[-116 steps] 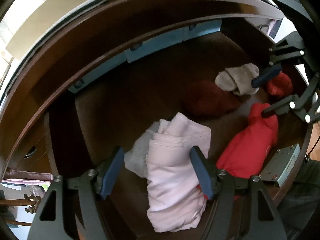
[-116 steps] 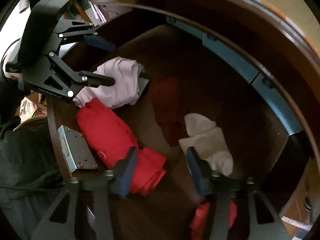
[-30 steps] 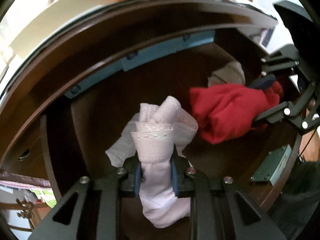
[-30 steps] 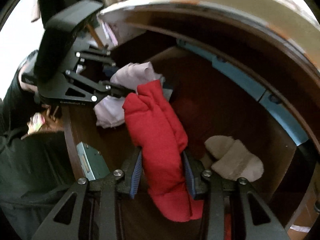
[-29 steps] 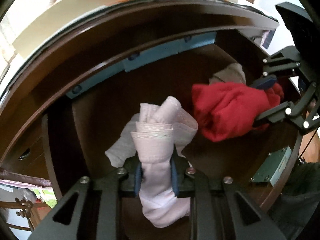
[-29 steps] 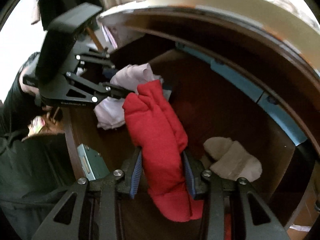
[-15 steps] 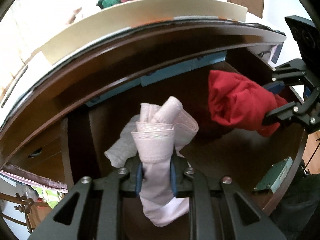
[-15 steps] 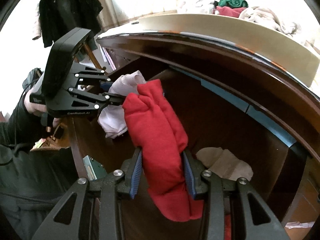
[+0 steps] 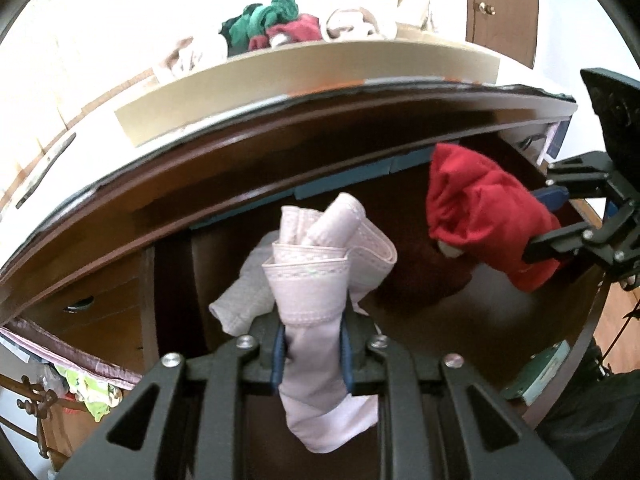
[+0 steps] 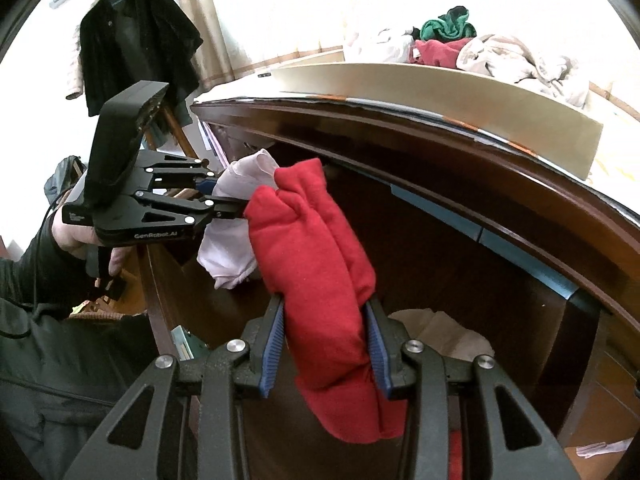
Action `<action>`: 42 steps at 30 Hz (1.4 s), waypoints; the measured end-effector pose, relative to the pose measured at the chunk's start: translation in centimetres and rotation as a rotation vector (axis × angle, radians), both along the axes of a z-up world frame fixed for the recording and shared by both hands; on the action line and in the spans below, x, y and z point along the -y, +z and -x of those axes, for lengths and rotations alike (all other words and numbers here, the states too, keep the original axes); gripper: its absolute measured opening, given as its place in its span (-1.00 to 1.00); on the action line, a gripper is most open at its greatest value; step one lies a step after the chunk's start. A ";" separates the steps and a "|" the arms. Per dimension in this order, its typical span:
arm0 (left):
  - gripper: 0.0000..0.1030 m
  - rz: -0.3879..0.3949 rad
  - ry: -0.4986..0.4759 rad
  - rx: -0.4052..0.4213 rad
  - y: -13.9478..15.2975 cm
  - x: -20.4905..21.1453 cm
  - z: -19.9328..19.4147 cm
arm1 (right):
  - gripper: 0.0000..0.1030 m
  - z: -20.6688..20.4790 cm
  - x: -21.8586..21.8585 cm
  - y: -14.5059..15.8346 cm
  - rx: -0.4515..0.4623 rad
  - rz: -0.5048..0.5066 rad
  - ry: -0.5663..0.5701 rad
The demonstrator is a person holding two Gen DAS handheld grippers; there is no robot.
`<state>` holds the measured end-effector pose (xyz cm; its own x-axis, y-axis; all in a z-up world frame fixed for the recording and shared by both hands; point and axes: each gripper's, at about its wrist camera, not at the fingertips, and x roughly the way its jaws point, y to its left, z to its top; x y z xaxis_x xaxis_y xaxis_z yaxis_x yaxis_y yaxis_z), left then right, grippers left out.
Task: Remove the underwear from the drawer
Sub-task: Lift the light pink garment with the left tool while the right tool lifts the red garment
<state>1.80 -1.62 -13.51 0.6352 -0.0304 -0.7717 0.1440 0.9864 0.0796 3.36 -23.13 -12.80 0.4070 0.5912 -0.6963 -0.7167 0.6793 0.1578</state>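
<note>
My left gripper (image 9: 312, 354) is shut on a pale pink folded underwear (image 9: 312, 280) with a lace band, which hangs above the dark wooden drawer (image 9: 460, 320). In the right wrist view that gripper (image 10: 224, 204) sits at the left, holding the pink underwear (image 10: 232, 248). My right gripper (image 10: 326, 350) is shut on a red underwear roll (image 10: 320, 264), lifted over the drawer (image 10: 460, 272). From the left wrist view the right gripper (image 9: 548, 220) shows at the right edge with the red underwear (image 9: 488, 216).
A beige garment (image 10: 444, 332) lies on the drawer floor. A cream box (image 9: 304, 76) sits on the cabinet top with a pile of clothes (image 9: 280, 24) behind it. A person's hand (image 10: 80, 240) and dark sleeve are at left. A black garment (image 10: 136, 36) hangs behind.
Both grippers have risen and tilted up with their garments, so the cabinet top and the clothes pile have come into view. Both stay shut on their pieces.
</note>
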 end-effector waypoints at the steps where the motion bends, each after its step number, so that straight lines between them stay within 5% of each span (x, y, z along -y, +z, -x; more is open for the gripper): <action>1: -0.63 0.001 -0.001 0.007 0.3 -0.1 0.3 | -0.22 0.1 0.2 0.1 0.005 -0.003 -0.001; 42: -0.65 0.085 0.074 0.264 3.6 0.6 4.0 | -0.21 1.8 1.4 1.3 0.148 -0.118 -0.035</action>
<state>-2.22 -2.25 -9.86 0.8169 -0.0338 -0.5758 0.0564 0.9982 0.0214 1.53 -24.53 -11.51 0.5212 0.6491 -0.5542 -0.7144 0.6870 0.1328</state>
